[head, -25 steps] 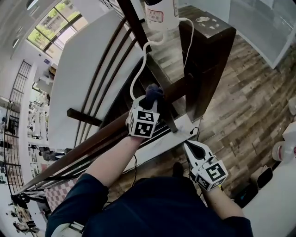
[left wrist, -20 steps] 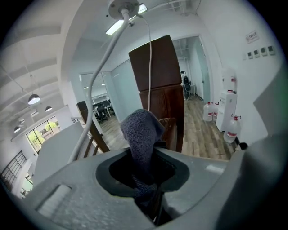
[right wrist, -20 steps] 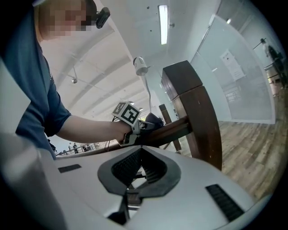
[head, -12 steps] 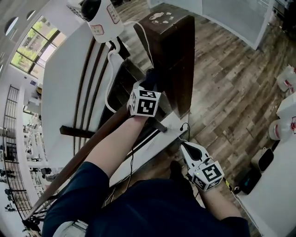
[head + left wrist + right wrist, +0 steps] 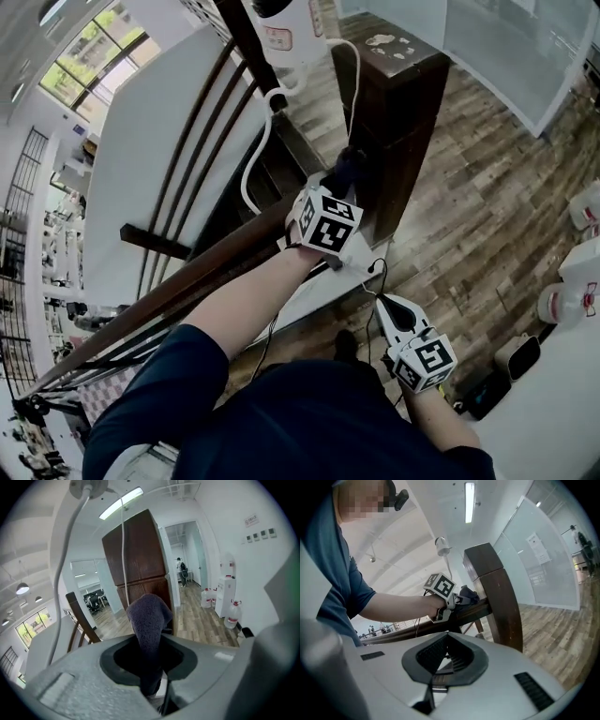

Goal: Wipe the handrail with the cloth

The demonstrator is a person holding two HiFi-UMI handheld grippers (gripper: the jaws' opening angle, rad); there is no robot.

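Observation:
The dark wooden handrail (image 5: 187,281) climbs from lower left to a square newel post (image 5: 398,84). My left gripper (image 5: 342,186) rests on the rail just short of the post, shut on a dark grey cloth (image 5: 349,167). In the left gripper view the cloth (image 5: 146,618) stands up out of the jaws in front of the post (image 5: 136,559). My right gripper (image 5: 380,300) hangs lower right, away from the rail, shut and holding nothing. The right gripper view looks up at the rail (image 5: 436,620), the post (image 5: 497,592) and the left gripper (image 5: 461,598) with the cloth (image 5: 469,593).
A white device (image 5: 286,33) hangs at the top, its white cable (image 5: 251,164) looping down beside the balusters. A white panel (image 5: 159,141) lies left of the rail. Water jugs (image 5: 567,300) stand at the right on the wood floor (image 5: 478,187).
My left gripper has slid with the cloth along the rail, closer to the newel post. The right gripper has stayed low at the right. The head view has swung about.

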